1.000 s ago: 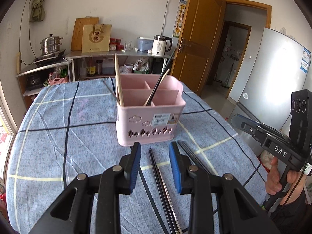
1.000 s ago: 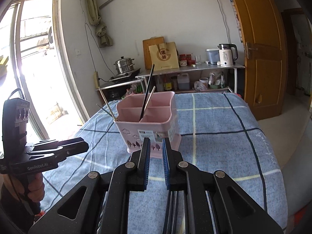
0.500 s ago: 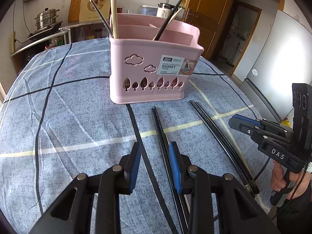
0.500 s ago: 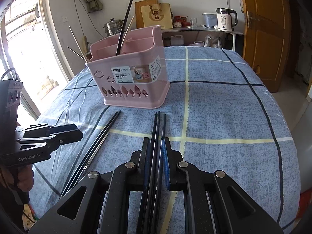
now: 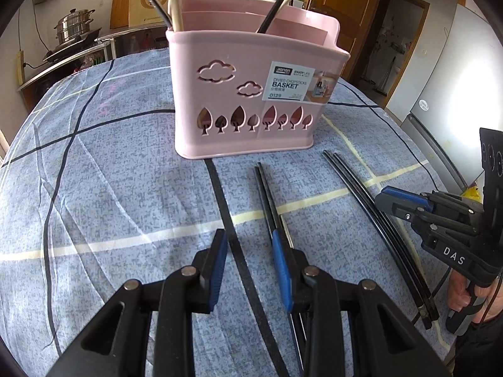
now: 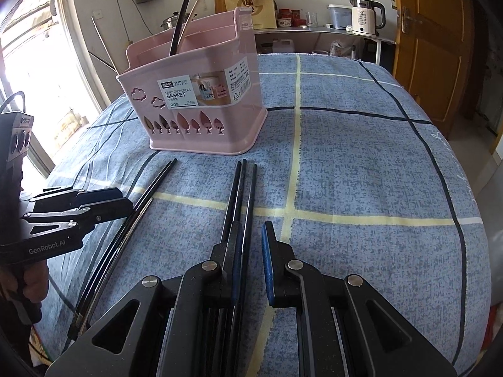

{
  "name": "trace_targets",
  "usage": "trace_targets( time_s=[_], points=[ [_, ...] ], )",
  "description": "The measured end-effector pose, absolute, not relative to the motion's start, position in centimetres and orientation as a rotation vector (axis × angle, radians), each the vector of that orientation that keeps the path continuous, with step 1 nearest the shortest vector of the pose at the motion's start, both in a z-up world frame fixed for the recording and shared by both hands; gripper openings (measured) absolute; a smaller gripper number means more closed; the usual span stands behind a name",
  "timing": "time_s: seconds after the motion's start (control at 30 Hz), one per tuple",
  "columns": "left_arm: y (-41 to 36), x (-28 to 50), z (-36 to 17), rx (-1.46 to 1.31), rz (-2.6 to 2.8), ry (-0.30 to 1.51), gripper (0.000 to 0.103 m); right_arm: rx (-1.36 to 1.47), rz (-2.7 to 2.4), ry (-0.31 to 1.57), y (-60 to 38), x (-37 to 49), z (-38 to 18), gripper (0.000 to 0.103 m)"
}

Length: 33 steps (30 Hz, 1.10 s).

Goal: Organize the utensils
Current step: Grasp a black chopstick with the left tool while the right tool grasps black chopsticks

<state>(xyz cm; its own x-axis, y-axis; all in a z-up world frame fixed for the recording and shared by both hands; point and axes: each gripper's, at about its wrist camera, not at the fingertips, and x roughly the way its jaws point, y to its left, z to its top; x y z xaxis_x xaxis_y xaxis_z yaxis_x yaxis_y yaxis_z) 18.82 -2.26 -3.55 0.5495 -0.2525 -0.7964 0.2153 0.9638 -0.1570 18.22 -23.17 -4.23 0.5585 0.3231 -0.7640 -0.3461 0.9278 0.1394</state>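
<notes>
Two sets of long black chopsticks [image 5: 267,188] [image 6: 243,194] lie before the pink plastic divided basket [image 5: 251,94], tips toward it. Left gripper [image 5: 250,251] and right gripper [image 6: 251,248] hover spread, pinching nothing; bare cloth lies either side.

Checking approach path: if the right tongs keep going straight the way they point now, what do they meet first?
Probably the black chopsticks on the blue checked tablecloth: they run lengthwise under the right tongs, one along the left pad. The pink basket stands further ahead, off to the left. Depth is uncertain.
</notes>
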Motion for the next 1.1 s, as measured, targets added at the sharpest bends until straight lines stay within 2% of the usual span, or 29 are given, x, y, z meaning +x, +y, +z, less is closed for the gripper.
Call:
trace_targets(
  time_s=[0.23,0.3,0.4,0.7,0.83,0.87,1.03,1.1],
  points=[
    [-2.9,19.7,-3.6,-0.028,-0.278,0.96,0.032,-0.051,0.395,0.909,-22.8,18.5,-4.7,0.012],
    [-3.3,20.0,-3.7,-0.018,-0.283,0.955,0.038,-0.061,0.393,0.909,-22.6,18.6,-4.7,0.012],
    [-4.0,20.2,-3.8,0.016,-0.258,0.94,0.04,-0.069,0.39,0.909,-22.5,18.5,-4.7,0.012],
    [-1.6,18.7,-4.0,0.052,-0.168,0.91,0.039,-0.065,0.393,0.91,-22.7,18.6,-4.7,0.012],
    [1.5,17.8,-3.9,0.011,-0.131,0.919,0.03,-0.061,0.391,0.91,-23.2,18.6,-4.7,0.012],
    [2.2,17.8,-3.8,0.002,-0.124,0.924,0.022,-0.063,0.389,0.91,-23.2,18.7,-4.7,0.012],
    [3.7,18.8,-3.6,-0.065,-0.152,0.937,0.015,-0.071,0.378,0.913,-22.9,19.4,-4.6,0.012],
    [3.6,19.3,-3.5,-0.07,-0.175,0.928,0.009,-0.066,0.38,0.917,-23.0,19.6,-4.6,0.012]
  ],
)
